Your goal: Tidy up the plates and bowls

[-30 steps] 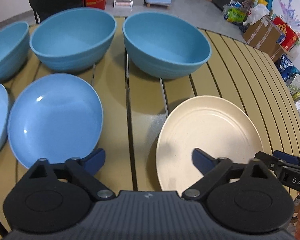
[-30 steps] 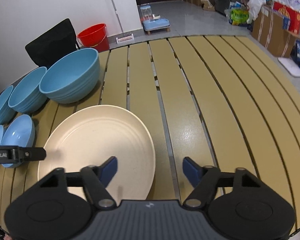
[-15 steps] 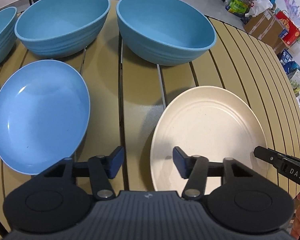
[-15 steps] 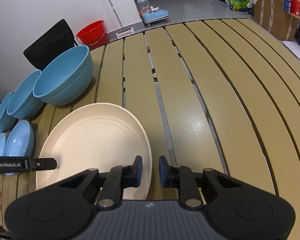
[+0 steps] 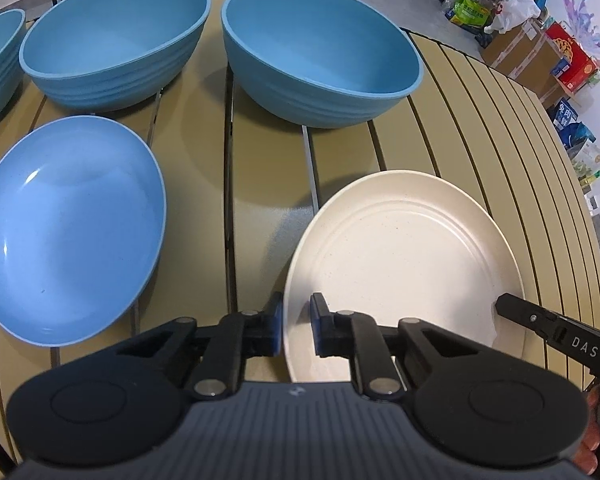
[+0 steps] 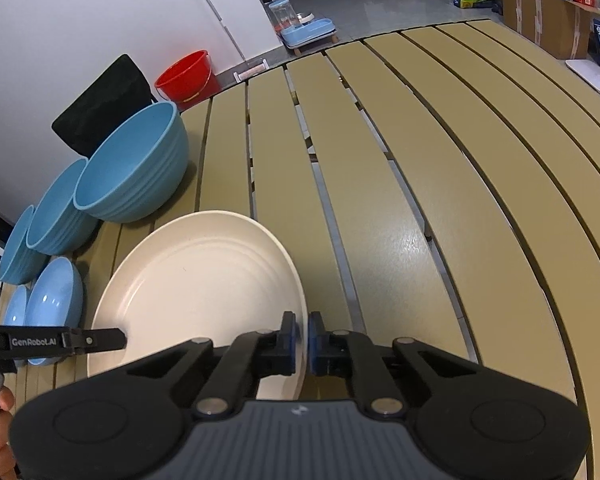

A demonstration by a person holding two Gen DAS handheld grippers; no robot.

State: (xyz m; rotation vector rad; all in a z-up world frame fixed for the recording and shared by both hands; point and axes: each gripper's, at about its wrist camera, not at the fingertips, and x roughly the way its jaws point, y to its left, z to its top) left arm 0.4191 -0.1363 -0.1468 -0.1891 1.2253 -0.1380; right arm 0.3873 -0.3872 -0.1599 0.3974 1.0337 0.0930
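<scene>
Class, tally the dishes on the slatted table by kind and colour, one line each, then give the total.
Deep blue bowls: 3
Shallow blue plates: 2
Cream plate: 1
Total: 6 dishes

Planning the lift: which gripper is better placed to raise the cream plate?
Probably the right gripper: its jaws tightly pinch the rim of the cream plate. The left gripper straddles the opposite rim with a gap showing.
</scene>
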